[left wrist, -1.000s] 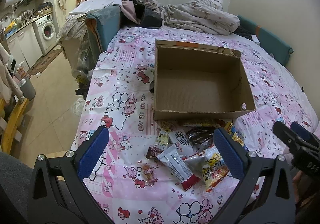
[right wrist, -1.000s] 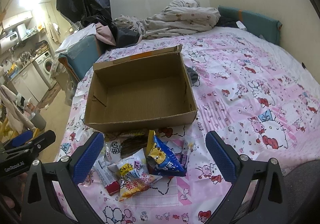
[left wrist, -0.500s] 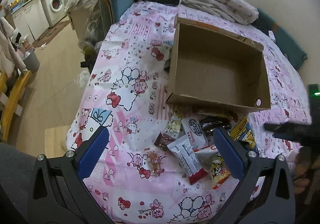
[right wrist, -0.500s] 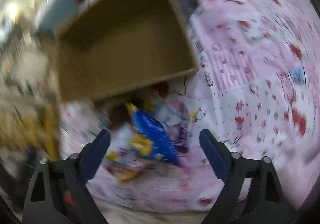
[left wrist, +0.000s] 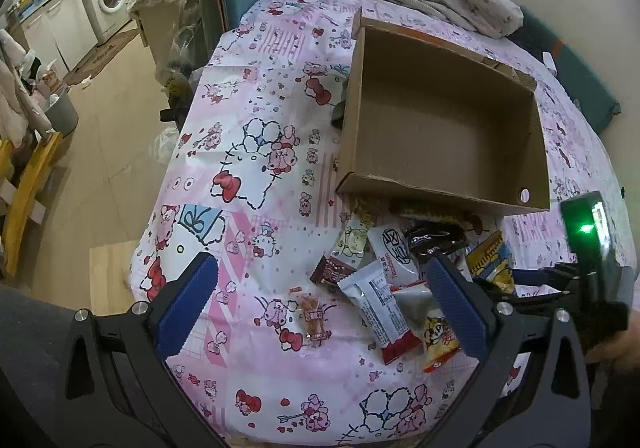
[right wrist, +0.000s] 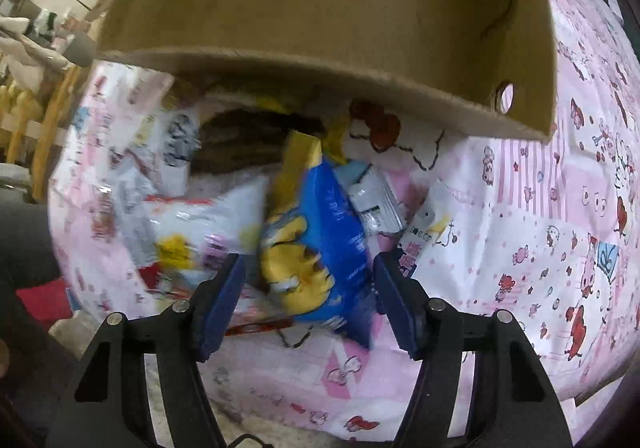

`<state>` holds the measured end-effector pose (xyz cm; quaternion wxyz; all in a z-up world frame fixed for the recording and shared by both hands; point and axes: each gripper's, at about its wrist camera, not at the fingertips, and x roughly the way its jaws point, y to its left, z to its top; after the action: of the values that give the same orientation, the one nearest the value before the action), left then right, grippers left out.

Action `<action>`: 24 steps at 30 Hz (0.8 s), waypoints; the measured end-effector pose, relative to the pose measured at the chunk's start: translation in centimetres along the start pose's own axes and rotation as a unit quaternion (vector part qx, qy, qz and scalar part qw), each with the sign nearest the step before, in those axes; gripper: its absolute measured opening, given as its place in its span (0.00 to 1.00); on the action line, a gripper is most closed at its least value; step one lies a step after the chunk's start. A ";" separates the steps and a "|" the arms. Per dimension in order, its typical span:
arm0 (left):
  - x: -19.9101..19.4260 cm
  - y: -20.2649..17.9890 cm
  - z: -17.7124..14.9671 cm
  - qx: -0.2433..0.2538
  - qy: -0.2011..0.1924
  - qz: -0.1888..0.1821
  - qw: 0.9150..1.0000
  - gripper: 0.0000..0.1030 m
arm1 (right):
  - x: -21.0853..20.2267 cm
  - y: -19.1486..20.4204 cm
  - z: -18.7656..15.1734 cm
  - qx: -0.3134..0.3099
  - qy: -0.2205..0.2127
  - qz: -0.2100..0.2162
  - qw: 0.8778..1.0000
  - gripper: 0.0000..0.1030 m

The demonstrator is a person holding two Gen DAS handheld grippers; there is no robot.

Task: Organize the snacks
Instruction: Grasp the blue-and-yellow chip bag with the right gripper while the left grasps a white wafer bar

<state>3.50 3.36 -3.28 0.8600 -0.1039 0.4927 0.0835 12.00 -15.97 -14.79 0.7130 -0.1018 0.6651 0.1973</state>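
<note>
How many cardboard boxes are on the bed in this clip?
1. The cardboard box sits open on the pink bedspread, just beyond the pile of snack packets, with nothing showing inside it. The heaped bedding behind could hide another, but none is visible.

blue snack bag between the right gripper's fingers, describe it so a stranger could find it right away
Find the open cardboard box on the pink cartoon bedsheet; a heap of snack packets lies against its near wall. The blue snack bag lies on that heap: the only deep blue packet, with a yellow cartoon face, among mostly white wrappers.
</note>
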 end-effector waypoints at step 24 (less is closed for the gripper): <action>9.2 -3.0 -5.2 -0.142 0.180 0.006 0.973 0.52 | -9.2 -5.6 -4.6 0.150 -0.179 0.151 0.961 0.34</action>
<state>4.53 -0.52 -13.51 0.7332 -0.2353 0.6228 0.1381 9.82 -24.24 -6.76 0.7896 0.1446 0.5561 0.2154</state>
